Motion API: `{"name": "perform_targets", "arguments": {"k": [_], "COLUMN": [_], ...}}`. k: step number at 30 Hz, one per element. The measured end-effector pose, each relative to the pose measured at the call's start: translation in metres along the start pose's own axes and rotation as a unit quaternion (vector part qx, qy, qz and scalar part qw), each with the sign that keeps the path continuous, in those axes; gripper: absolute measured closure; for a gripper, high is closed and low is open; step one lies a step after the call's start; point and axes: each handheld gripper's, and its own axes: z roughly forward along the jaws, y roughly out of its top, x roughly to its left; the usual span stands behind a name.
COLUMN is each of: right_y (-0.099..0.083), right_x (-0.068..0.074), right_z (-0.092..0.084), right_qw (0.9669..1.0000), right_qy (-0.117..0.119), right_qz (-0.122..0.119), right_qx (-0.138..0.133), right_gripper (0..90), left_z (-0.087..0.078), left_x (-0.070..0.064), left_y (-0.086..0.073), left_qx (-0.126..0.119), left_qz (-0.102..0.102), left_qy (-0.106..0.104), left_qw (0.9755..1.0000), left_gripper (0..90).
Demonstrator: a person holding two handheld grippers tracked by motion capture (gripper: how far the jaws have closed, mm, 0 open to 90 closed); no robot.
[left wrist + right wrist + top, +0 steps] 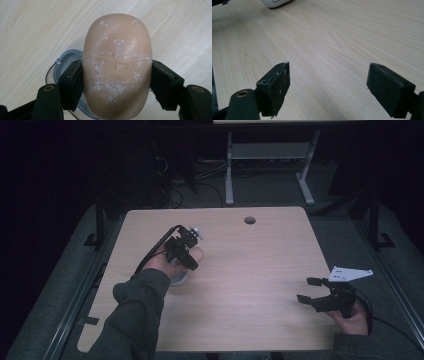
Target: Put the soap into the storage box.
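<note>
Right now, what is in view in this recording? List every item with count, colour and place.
egg-shaped object: one, tan with white specks, clamped between the left tongs' jaws above the table
round container: one, grey and shiny, on the table under the left tongs
table: one, light wood, with a round hole near its far edge
white object: one, on the table at the top edge of the right gripper view
left tongs: black, shut on the egg-shaped object
right tongs: black, jaws apart, near the table's right edge
</note>
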Motion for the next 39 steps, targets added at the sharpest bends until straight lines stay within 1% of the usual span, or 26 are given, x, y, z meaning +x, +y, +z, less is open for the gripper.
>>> {"name": "perform_targets", "arguments": {"k": [2,5,6,7,10,12,13,15,16,18,19,20,21,22,25,26,27,28,29,30,33,34,35,37,38,39], "right_y": [0.000,0.000,0.000,0.000,0.000,0.000,0.000,0.000,0.000,0.000,0.000,0.000,0.000,0.000,0.000,0.000,0.000,0.000,0.000,0.000,0.000,0.000,0.000,0.000,0.000,0.000], "right_x": [0.000,0.000,0.000,0.000,0.000,0.000,0.000,0.000,0.000,0.000,0.000,0.000,0.000,0.000,0.000,0.000,0.000,0.000,0.000,0.000,0.000,0.000,0.000,0.000,0.000,0.000], "right_z": [0.000,0.000,0.000,0.000,0.000,0.000,0.000,0.000,0.000,0.000,0.000,0.000,0.000,0.000,0.000,0.000,0.000,0.000,0.000,0.000,0.000,0.000,0.000,0.000,0.000,0.000], "right_qw": [1.0000,1.0000,1.0000,1.0000,1.0000,1.0000,1.0000,1.0000,1.0000,1.0000,1.0000,1.0000,1.0000,1.0000,1.0000,1.0000,1.0000,1.0000,1.0000,1.0000,1.0000,1.0000,1.0000,1.0000,1.0000,1.0000], "right_qy": [0.000,-0.001,-0.001,-0.001,0.000,0.000,0.000,-0.001,0.000,0.000,0.000,-0.001,0.000,0.000,0.000,0.000,0.000,0.000,0.000,0.000,-0.001,-0.001,-0.001,-0.001,0.000,0.000], "right_qz": [0.000,0.000,0.000,0.000,0.000,0.000,0.000,0.000,0.001,0.001,0.001,0.001,0.001,0.001,0.002,0.002,0.002,0.001,0.001,0.001,0.000,0.000,-0.001,0.000,0.000,0.000], "right_qx": [0.000,-0.001,0.000,0.000,0.000,0.000,0.000,0.000,0.000,0.000,-0.001,-0.001,-0.001,0.000,-0.001,-0.001,-0.001,-0.001,-0.001,-0.001,-0.002,-0.002,-0.001,-0.001,-0.001,-0.001], "right_gripper": [18.2,18.2,18.2,18.2,18.2,18.2,18.2,18.2,18.2,18.2,18.2,18.2,18.2,18.3,18.2,18.2,18.3,18.3,18.3,18.3,18.3,18.3,18.3,18.3,18.3,18.3], "left_z": [0.001,0.004,0.004,0.005,0.006,0.007,0.007,0.007,0.006,0.006,0.007,0.007,0.008,0.008,0.010,0.010,0.010,0.010,0.012,0.012,0.015,0.015,0.017,0.018,0.019,0.020], "left_x": [0.005,0.009,0.009,0.012,0.016,0.019,0.021,0.023,0.026,0.027,0.029,0.029,0.031,0.031,0.034,0.034,0.034,0.034,0.034,0.034,0.033,0.033,0.033,0.033,0.033,0.033], "left_y": [-0.003,-0.006,-0.006,-0.008,-0.010,-0.012,-0.014,-0.016,-0.017,-0.018,-0.020,-0.020,-0.021,-0.021,-0.022,-0.022,-0.022,-0.022,-0.021,-0.021,-0.020,-0.020,-0.019,-0.019,-0.019,-0.018], "left_qx": [0.000,0.004,0.004,0.002,0.005,0.007,0.008,0.011,0.009,0.010,0.007,0.007,0.007,0.007,0.009,0.009,0.012,0.012,0.012,0.012,0.016,0.016,0.022,0.023,0.025,0.025], "left_qz": [-0.016,-0.029,-0.029,-0.041,-0.047,-0.059,-0.061,-0.068,-0.078,-0.080,-0.098,-0.098,-0.107,-0.107,-0.117,-0.117,-0.122,-0.122,-0.132,-0.132,-0.153,-0.153,-0.158,-0.159,-0.162,-0.168], "left_qy": [0.002,0.005,0.005,0.007,0.009,0.012,0.010,0.016,0.018,0.017,0.018,0.018,0.017,0.017,0.022,0.022,0.023,0.023,0.024,0.024,0.028,0.028,0.032,0.035,0.036,0.035], "left_qw": [0.9999,0.9996,0.9996,0.9991,0.9988,0.9982,0.9980,0.9975,0.9968,0.9966,0.9950,0.9950,0.9941,0.9941,0.9929,0.9929,0.9921,0.9921,0.9909,0.9909,0.9878,0.9878,0.9867,0.9864,0.9859,0.9848], "left_gripper": [32.3,32.3,32.3,32.3,32.3,32.3,32.3,32.3,32.3,32.3,32.3,32.3,32.3,32.3,32.3,32.3,32.3,32.3,32.3,32.3,32.3,32.3,32.3,32.3,32.3,32.3]}}
